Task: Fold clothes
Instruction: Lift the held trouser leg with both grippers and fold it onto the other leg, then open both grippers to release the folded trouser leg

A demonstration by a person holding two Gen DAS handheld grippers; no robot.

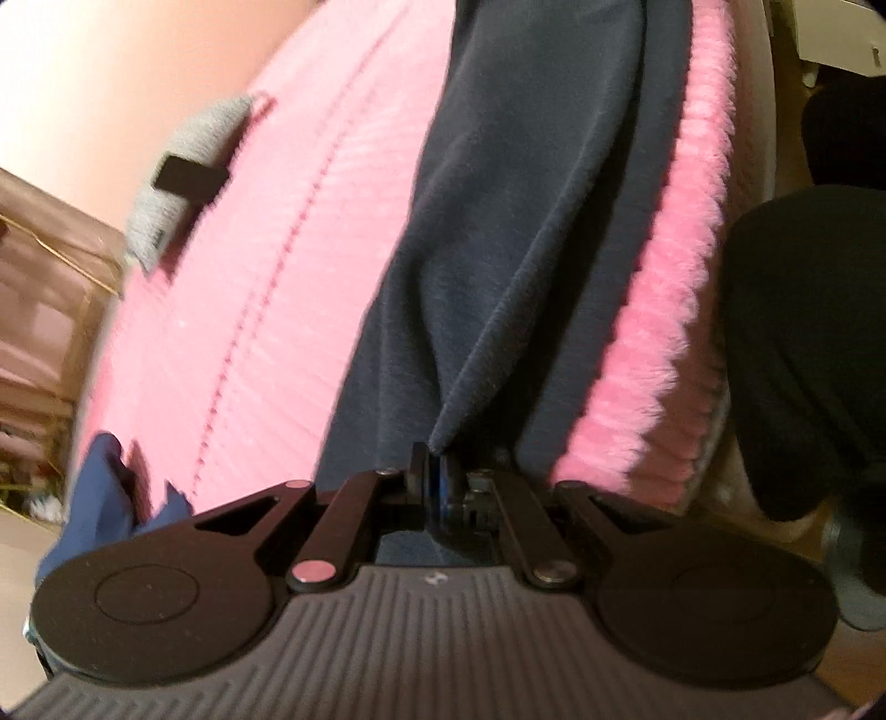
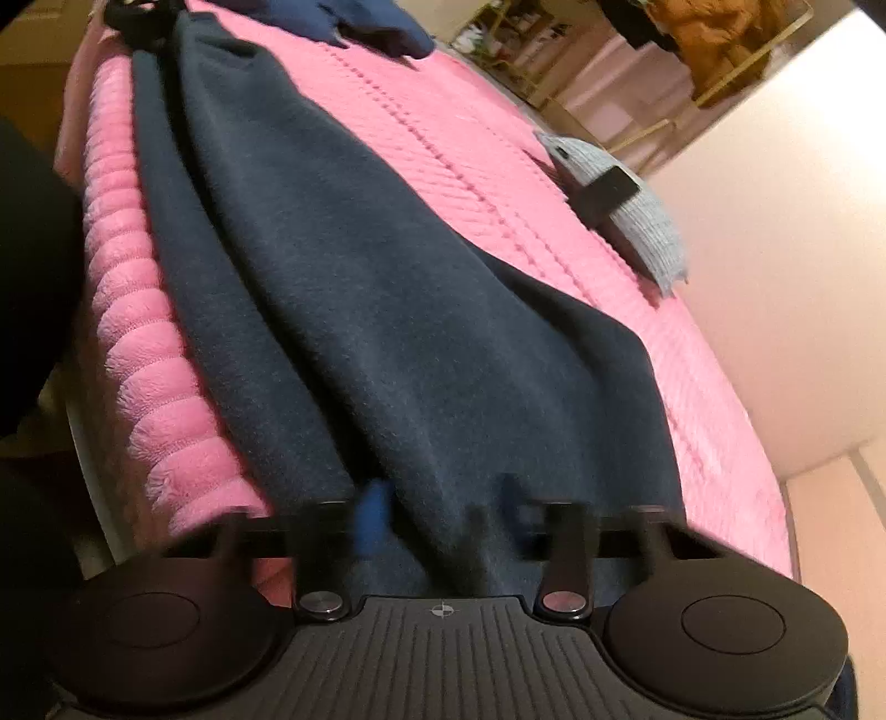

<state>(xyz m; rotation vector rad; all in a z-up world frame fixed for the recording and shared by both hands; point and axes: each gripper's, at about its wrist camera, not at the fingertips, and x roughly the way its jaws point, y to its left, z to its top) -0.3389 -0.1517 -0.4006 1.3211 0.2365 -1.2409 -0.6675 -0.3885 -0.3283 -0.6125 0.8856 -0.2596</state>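
Home bedroom: pink ribbed bedspread [image 2: 498,183] covering bed, gold-framed clothes rack [image 2: 720,61] with hanging garments beyond bedspread, pale wall.

Garment [image 2: 343,288] lay lengthwise along blanket's [image 2: 498,183] near edge. Phone [image 2: 609,196] sat on a folded cloth [image 2: 637,221] at far side; another cloth [image 2: 376,22] at the end.
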